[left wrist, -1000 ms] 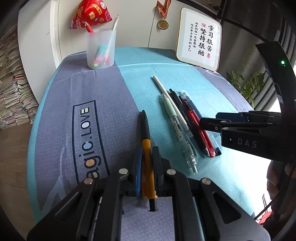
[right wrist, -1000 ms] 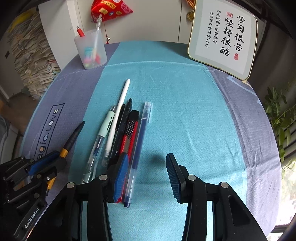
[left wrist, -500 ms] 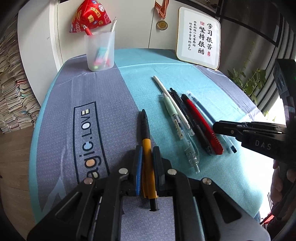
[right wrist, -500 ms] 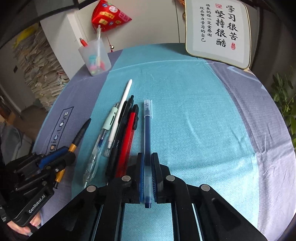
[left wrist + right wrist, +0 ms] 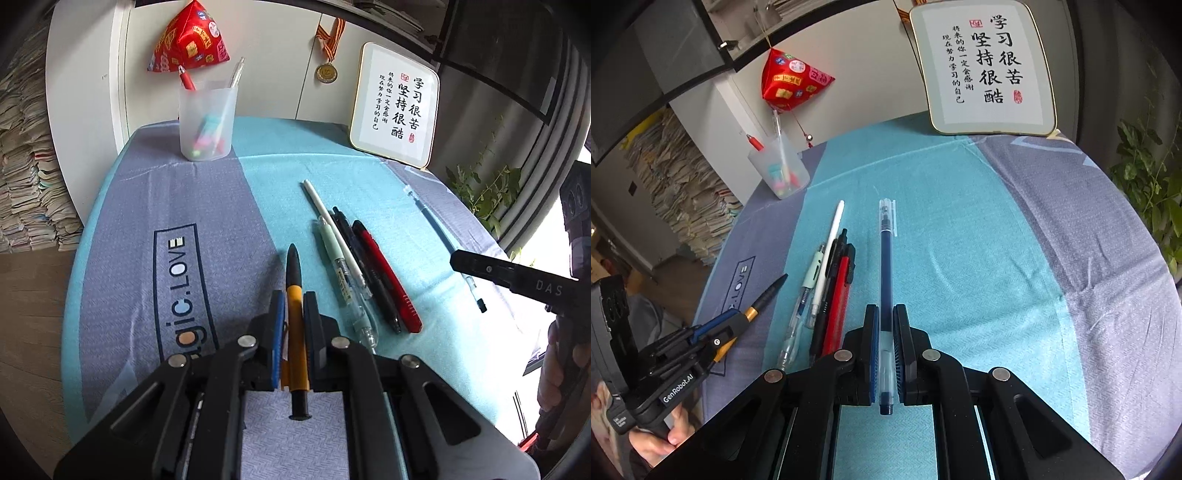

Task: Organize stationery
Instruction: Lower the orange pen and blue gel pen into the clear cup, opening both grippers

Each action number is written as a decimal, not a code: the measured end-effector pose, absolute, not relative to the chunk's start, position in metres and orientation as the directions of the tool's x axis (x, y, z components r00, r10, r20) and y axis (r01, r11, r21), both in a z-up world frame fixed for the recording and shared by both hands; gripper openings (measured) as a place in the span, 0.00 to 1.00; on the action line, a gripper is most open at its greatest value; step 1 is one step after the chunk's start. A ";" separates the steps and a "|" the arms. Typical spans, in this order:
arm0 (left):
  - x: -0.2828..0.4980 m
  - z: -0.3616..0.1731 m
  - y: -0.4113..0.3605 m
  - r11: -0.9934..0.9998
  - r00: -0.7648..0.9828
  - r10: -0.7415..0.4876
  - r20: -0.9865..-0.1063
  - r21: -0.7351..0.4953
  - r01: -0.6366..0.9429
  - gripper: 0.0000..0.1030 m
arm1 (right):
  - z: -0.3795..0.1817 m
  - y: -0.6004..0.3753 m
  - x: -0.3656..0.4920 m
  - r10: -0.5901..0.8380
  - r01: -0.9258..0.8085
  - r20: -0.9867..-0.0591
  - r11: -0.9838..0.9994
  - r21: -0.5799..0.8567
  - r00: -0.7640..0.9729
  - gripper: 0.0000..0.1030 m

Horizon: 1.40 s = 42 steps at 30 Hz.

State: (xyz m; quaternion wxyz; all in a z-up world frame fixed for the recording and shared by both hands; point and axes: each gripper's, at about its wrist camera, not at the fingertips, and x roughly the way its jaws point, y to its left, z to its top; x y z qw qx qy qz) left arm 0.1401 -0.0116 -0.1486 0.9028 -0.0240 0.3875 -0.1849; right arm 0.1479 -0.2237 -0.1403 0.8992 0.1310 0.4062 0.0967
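Both claws are closed on pens. Left claw [image 5: 294, 317] clamps an orange-and-black pen [image 5: 294, 284] between its blue-padded fingers [image 5: 277, 332], the black tip pointing forward over the grey band of the cloth and the butt end sticking out behind the pads. Right claw [image 5: 886, 332] pinches a blue gel pen [image 5: 886, 258] near its rear end; the clear cap points away toward the framed calligraphy board [image 5: 986, 66], and the pen appears lifted clear of the cloth. In the left view that same blue pen [image 5: 432, 218] slants across the right side of the bench [image 5: 155, 192], well apart from the loose pens.

Four pens lie loose on the teal stripe, side by side and touching: a white pen [image 5: 325, 210], a mint-green pen [image 5: 332, 243] with a clear barrel, a black pen [image 5: 354, 251] and a red pen [image 5: 388, 280]. They lie between the two claws.

At the far left corner of the bench stands a translucent pen cup [image 5: 205, 122], upright, already holding a red pen and a clear one, with coloured bits at its bottom. A red pyramid ornament [image 5: 188, 40] hangs behind it, and a medal [image 5: 327, 72] hangs on the wall beside the board. Stacked papers [image 5: 22, 177] pile up at the left.
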 end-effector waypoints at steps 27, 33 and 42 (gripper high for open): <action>0.235 -0.033 0.029 0.941 0.726 -0.315 -0.612 -0.100 0.323 0.08 | -0.120 -0.215 0.136 0.309 -0.105 -0.668 0.939 0.328 0.677 0.08; 0.284 -0.021 0.036 0.943 0.673 -0.293 -0.679 -0.088 0.322 0.08 | -0.116 -0.216 0.134 0.309 -0.103 -0.658 0.938 0.332 0.687 0.08; 0.334 -0.042 0.025 0.951 0.579 -0.225 -0.784 -0.047 0.307 0.08 | -0.073 -0.198 0.181 0.399 -0.244 -0.619 0.915 0.323 0.677 0.08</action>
